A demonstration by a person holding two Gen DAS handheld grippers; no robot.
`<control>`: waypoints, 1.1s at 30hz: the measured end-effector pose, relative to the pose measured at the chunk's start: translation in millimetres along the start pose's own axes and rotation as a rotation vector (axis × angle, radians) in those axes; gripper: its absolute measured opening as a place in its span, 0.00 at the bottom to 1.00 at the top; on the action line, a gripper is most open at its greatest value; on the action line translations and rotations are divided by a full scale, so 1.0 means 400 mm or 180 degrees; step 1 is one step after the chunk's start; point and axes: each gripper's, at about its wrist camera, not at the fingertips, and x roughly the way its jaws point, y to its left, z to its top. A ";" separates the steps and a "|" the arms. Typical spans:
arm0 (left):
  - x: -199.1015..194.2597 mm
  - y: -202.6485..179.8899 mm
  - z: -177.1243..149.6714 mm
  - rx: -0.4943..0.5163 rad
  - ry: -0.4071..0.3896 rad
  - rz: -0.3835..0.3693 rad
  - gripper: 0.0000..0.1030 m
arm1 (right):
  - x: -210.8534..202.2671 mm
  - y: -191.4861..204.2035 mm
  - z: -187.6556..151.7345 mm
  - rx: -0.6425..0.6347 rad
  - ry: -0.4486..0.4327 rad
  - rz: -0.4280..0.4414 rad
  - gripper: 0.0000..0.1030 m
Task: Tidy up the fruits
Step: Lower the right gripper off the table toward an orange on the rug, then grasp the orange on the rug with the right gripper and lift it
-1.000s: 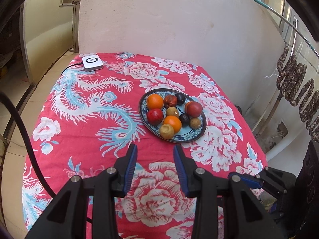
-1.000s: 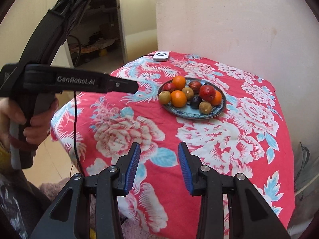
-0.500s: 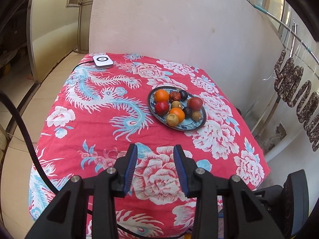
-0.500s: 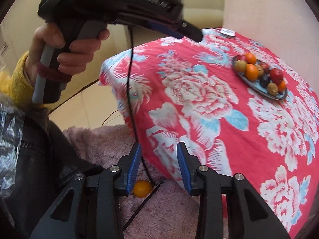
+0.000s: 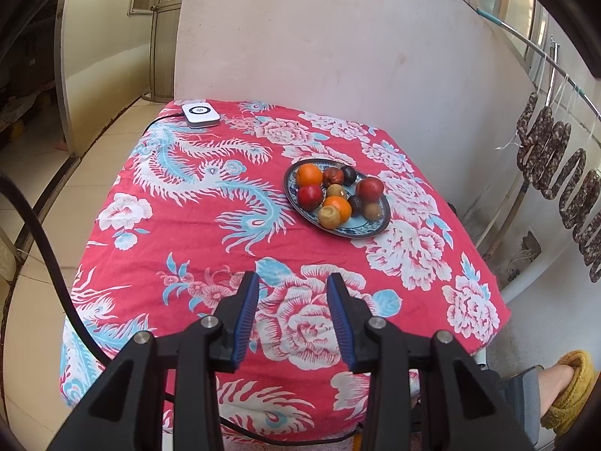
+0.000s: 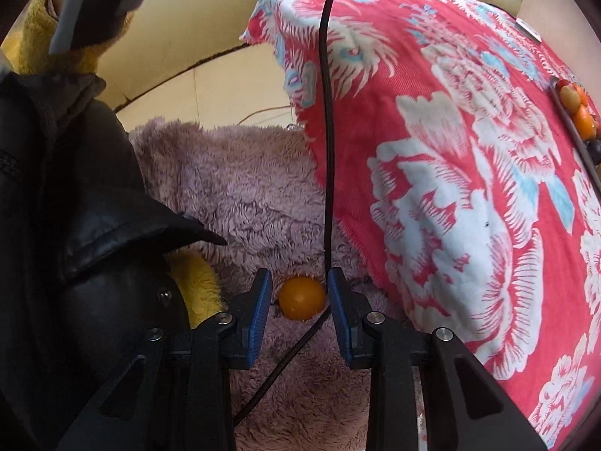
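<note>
Fruits: 9 sit on the plate [image 5: 370, 231] on the counter [image 5: 195, 225]. 1 small orange fruit [image 6: 301, 298] lies off it on pink fleece [image 6: 240, 195], between the closing right tongs [image 6: 300, 295], seemingly not yet pinched. Left tongs [image 5: 293, 314] spread, empty.

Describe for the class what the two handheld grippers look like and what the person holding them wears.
Both the left gripper and the right gripper have black angular plastic fingers with ribbed blue pads and silver pivot bolts. A black cable hangs in the right wrist view. The person wears fuzzy yellow sleeves under a dark jacket.
</note>
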 end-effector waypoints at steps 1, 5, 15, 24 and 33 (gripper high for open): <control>0.000 0.000 0.000 -0.0002 -0.0002 -0.0002 0.38 | 0.010 0.000 0.001 -0.0026 0.0079 0.0002 0.31; 0.000 0.000 -0.001 -0.0004 -0.0004 -0.0005 0.38 | 0.048 0.004 0.005 -0.0141 0.0385 -0.0006 0.31; 0.003 -0.004 0.003 0.0001 0.0003 -0.0009 0.38 | 0.111 -0.008 0.067 -0.0355 0.0767 0.0137 0.31; 0.008 -0.006 0.003 0.0008 0.0019 -0.0006 0.38 | 0.151 -0.060 0.107 -0.0300 0.0786 0.0266 0.30; 0.014 -0.011 0.003 0.0019 0.0033 -0.0006 0.38 | 0.095 -0.005 0.059 -0.0399 0.0603 0.0037 0.27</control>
